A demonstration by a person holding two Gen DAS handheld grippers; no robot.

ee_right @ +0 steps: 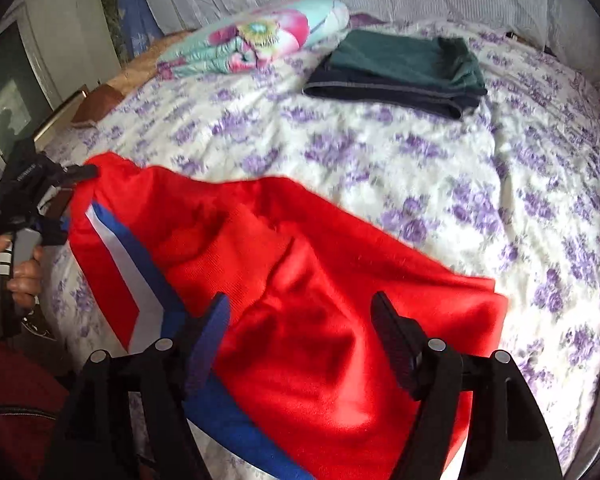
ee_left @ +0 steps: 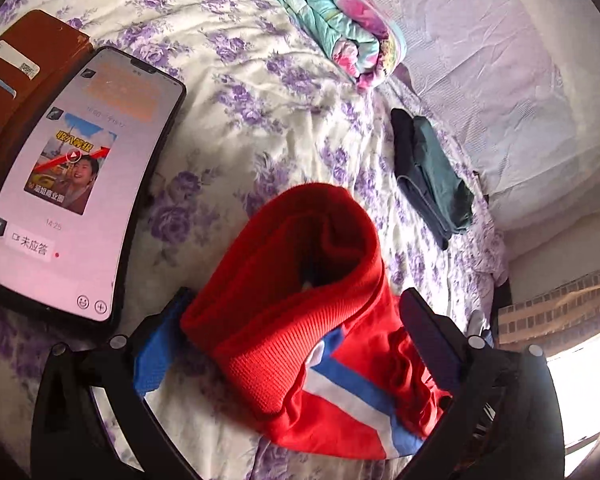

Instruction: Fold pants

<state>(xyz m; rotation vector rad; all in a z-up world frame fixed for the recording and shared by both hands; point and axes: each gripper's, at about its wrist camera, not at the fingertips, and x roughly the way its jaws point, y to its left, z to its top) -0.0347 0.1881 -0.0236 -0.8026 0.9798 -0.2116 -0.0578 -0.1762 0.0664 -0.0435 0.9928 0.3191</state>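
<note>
Red pants (ee_right: pixel 308 280) with a blue and white side stripe (ee_right: pixel 120 264) lie partly folded on the flowered bed sheet (ee_right: pixel 420 168). My right gripper (ee_right: pixel 300 300) hovers open over the wide red part, and its pads do not press the cloth. At the left end of the pants my left gripper (ee_right: pixel 66 200) stands open, one finger above the cloth edge and one below. In the left wrist view the ribbed red cuff (ee_left: pixel 300 256) rises in a loose roll between the spread fingers of the left gripper (ee_left: pixel 296 300).
Folded dark green and navy clothes (ee_right: pixel 400 68) lie at the far side of the bed, beside a folded flowered quilt (ee_right: pixel 252 36). A lit phone (ee_left: pixel 72 184) and a brown box (ee_left: pixel 28 64) lie left of the pants. A hand (ee_right: pixel 24 276) holds the left gripper's handle.
</note>
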